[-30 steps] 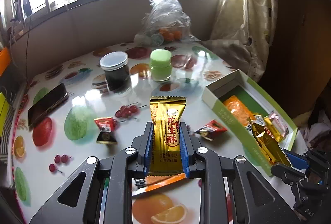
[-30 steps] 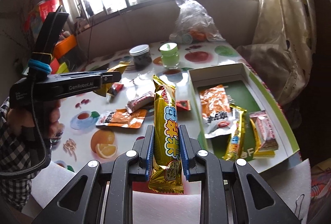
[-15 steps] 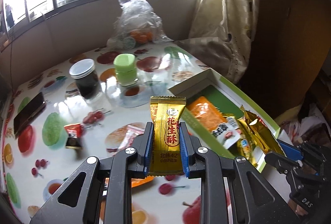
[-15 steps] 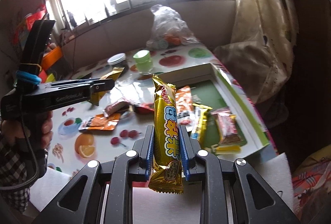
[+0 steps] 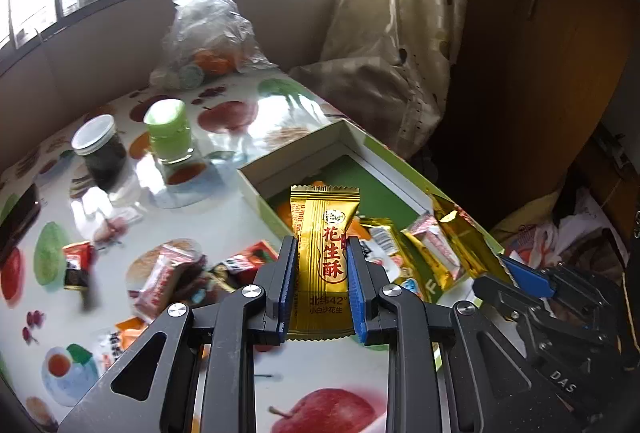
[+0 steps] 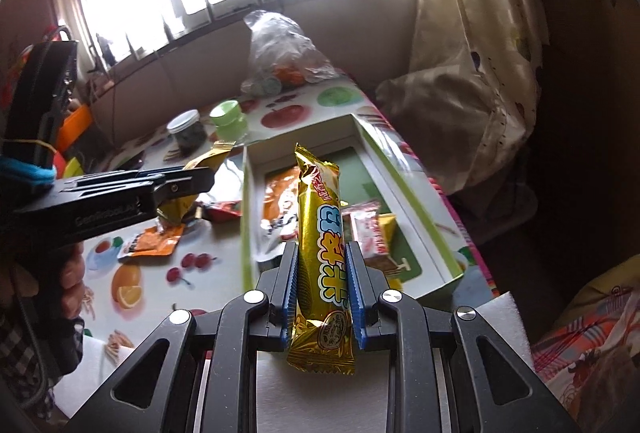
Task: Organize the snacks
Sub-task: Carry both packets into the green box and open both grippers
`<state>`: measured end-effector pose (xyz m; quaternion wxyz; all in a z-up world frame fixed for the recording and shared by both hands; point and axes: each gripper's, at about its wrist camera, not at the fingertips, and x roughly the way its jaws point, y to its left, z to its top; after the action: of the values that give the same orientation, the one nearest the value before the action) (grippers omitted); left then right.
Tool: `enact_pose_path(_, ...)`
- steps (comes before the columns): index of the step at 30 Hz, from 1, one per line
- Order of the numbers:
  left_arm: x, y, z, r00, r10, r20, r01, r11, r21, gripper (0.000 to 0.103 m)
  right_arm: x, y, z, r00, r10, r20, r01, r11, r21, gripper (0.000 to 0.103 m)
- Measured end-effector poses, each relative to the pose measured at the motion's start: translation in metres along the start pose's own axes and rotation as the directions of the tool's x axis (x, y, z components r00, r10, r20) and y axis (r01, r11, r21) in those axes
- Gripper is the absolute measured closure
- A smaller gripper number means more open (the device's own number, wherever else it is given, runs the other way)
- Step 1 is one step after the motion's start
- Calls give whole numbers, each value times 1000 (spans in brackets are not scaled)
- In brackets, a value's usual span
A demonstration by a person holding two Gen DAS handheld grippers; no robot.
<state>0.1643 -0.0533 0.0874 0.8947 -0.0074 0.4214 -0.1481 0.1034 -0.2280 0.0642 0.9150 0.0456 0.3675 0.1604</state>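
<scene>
Two gold packets are in hand, one per gripper, both carried toward the green-lined box point(image 5: 362, 141) on the right side of the fruit-print table point(image 5: 248, 233).

Left gripper point(image 5: 319, 261): fingers closed on a flat gold peanut-candy packet point(image 5: 323, 253), pinched across its width near the lower half. We read this hold as a way to leave the upper end free to enter the box first. Long axis runs straight out along the fingers, crimped top edge pointing away from us toward the near wall of the box; printed face toward the camera.

Right gripper point(image 6: 322, 265): fingers closed on a longer gold snack bar point(image 6: 320, 233), again clamped across its narrow sides low down. Its long axis also follows the fingers, the far end standing tall and leaning slightly left, over the box in this view; the near end hangs behind the pads.

Box contents: an orange pouch point(image 6: 280, 197), a pink-wrapped piece point(image 6: 366, 233), more gold wrappers. Several are laid roughly lengthwise, which suits how ours are aimed.

Loose on the table, not yet sorted: a red packet point(image 5: 76, 261), a pink packet point(image 5: 166, 273), an orange packet point(image 6: 154, 239). Two jars point(image 5: 168, 133) and a plastic bag point(image 5: 208, 33) sit farther back, apart from the snacks.

Our judgement: next is lowering both packets into the box and letting go.
</scene>
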Motion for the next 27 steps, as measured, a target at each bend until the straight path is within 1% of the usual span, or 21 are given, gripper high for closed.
enact_pose_path(5, 13, -8, 0, 999, -24, -22, 24, 1000, -9, 78, 7, -8, 0, 1000, -25, -11, 25, 1000, 3, 81)
enact_pose_path(10, 28, -15, -3, 998, -30, -56, 29, 999, -19, 78, 16, -12, 0, 999, -37, -31, 38, 999, 6, 81)
enact_pose_path(14, 35, -18, -3, 997, -25, -69, 23, 999, -24, 78, 26, -12, 2, 998, -47, -44, 47, 999, -6, 81)
enact_pose_path(23, 50, -23, -4, 995, -24, -98, 21, 999, -29, 78, 35, -9, 4, 998, -48, -41, 46, 998, -41, 81)
enact_pose_path(27, 56, -23, -4, 993, -24, -113, 20, 999, -37, 78, 37, -8, 5, 998, -36, -41, 34, 998, -47, 81)
